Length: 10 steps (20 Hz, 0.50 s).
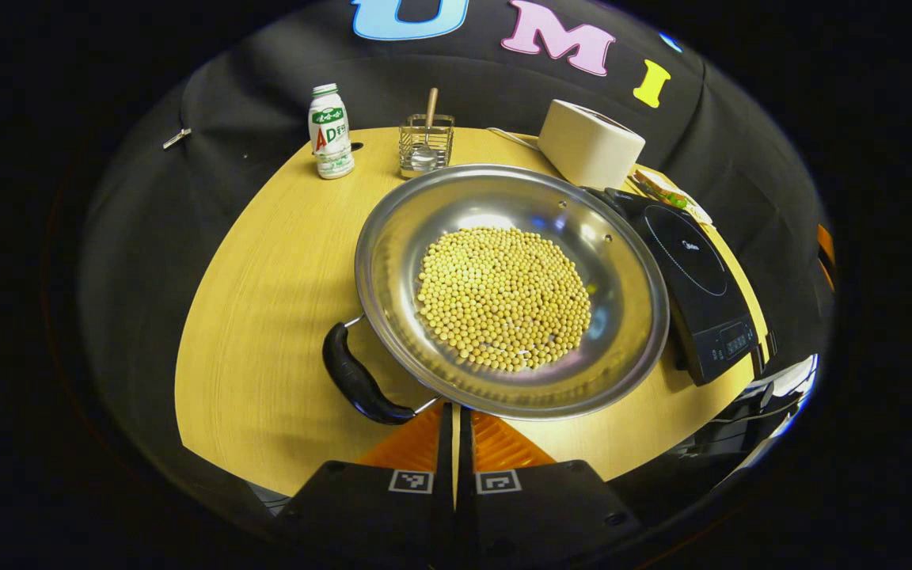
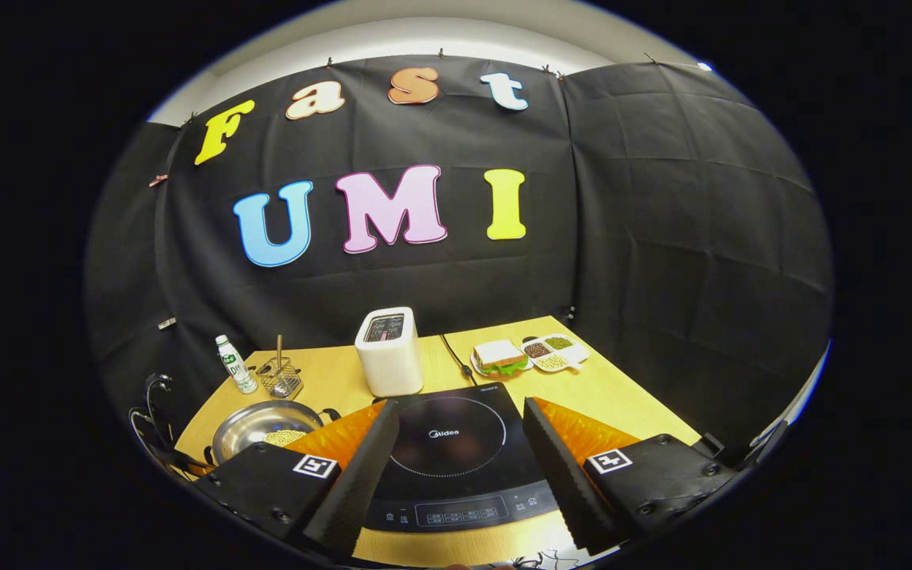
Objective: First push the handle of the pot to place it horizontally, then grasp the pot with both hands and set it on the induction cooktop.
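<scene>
A wide steel pot holding soybeans sits mid-table in the left gripper view. Its black handle sticks out from the rim at the lower left. My left gripper is shut, with nothing seen between its fingers, and its tips sit at the pot's near rim just right of the handle. The black induction cooktop lies right of the pot, close against it. In the right gripper view my right gripper hovers open over the cooktop, with the pot off to the left.
Behind the pot stand a small bottle, a wire holder with a spoon, and a white toaster. A sandwich plate and a bean tray lie at the back right. The table's edge runs close to the cooktop's front.
</scene>
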{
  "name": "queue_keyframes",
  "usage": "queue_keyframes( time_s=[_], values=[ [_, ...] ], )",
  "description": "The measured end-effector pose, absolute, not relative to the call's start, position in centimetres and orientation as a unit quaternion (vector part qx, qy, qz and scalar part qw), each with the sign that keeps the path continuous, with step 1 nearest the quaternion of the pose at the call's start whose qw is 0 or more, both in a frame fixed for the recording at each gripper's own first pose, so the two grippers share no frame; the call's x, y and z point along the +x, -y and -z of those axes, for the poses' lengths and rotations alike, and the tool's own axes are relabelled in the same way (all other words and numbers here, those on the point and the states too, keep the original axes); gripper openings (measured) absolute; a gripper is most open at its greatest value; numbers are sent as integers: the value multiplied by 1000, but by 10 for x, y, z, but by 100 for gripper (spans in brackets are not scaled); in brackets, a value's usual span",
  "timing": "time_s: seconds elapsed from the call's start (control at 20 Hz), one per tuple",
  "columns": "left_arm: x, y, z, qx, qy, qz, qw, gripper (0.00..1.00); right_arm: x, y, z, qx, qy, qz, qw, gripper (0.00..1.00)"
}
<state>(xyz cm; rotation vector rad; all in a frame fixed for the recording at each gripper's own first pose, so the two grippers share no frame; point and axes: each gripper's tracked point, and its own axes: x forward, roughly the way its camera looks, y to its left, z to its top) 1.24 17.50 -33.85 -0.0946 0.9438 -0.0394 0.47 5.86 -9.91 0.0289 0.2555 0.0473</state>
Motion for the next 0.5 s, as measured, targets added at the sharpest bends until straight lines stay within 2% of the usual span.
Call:
queue_keyframes(
  time_s=[0.5],
  values=[
    [35,-215,344,-61,-457,-24,887,5,10,-63,108,-1,-137,-17,990,99]
  ],
)
